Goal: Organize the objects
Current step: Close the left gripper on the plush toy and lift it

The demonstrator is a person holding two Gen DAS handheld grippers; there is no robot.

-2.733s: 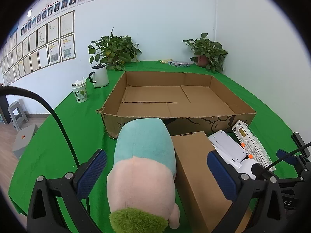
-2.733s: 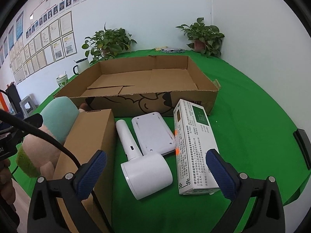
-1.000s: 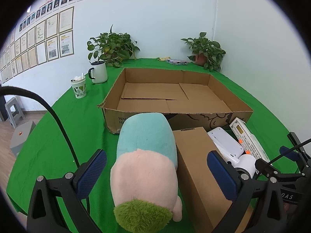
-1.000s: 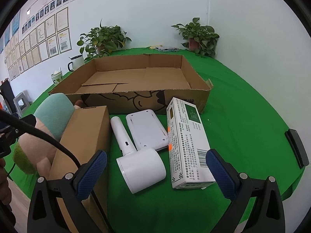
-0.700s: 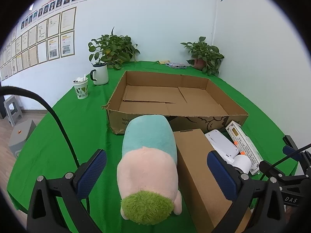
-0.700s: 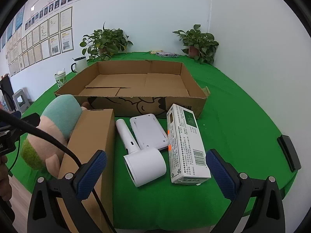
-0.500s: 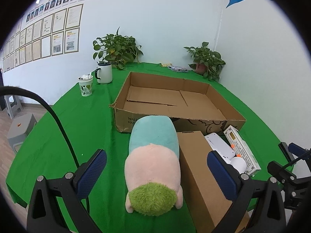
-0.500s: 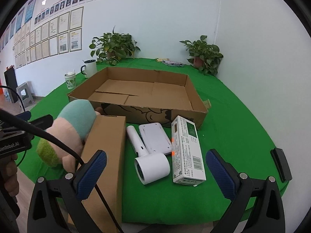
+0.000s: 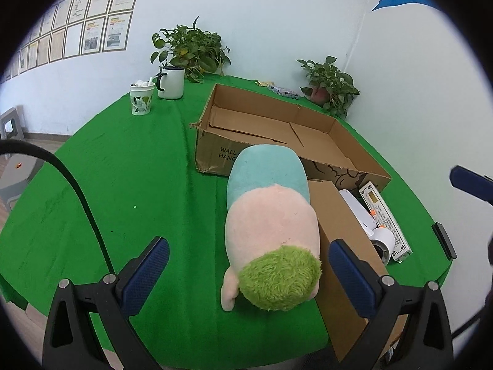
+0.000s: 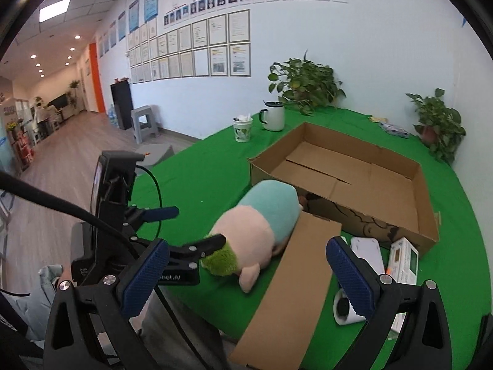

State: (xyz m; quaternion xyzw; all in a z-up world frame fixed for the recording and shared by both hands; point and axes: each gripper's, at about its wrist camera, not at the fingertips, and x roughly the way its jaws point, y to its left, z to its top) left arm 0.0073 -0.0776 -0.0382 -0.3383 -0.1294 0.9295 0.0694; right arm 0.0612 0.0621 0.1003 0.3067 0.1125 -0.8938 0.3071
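Note:
A plush toy (image 9: 271, 231), teal, pink and green, lies on the green table beside a closed brown carton (image 9: 345, 246). Behind them sits a large open cardboard box (image 9: 277, 129) with nothing in it. Right of the carton lie a white hair dryer (image 9: 382, 240), a flat white device (image 9: 357, 212) and a white-green package (image 9: 385, 215). My left gripper (image 9: 248, 265) is open, above the plush's green end, holding nothing. My right gripper (image 10: 246, 256) is open too, high over the plush (image 10: 255, 225) and carton (image 10: 292, 283), with the left gripper (image 10: 188, 228) ahead at its left.
A white mug (image 9: 171, 81) and a paper cup (image 9: 141, 98) stand at the table's far left, with potted plants (image 9: 191, 49) along the back wall. A black object (image 9: 443, 240) lies at the right table edge. A grey stool (image 10: 144, 123) stands on the floor to the left.
Both grippers have pulled back and risen from the table. The right gripper has swung left, so the left gripper and hallway now show. The objects have not moved.

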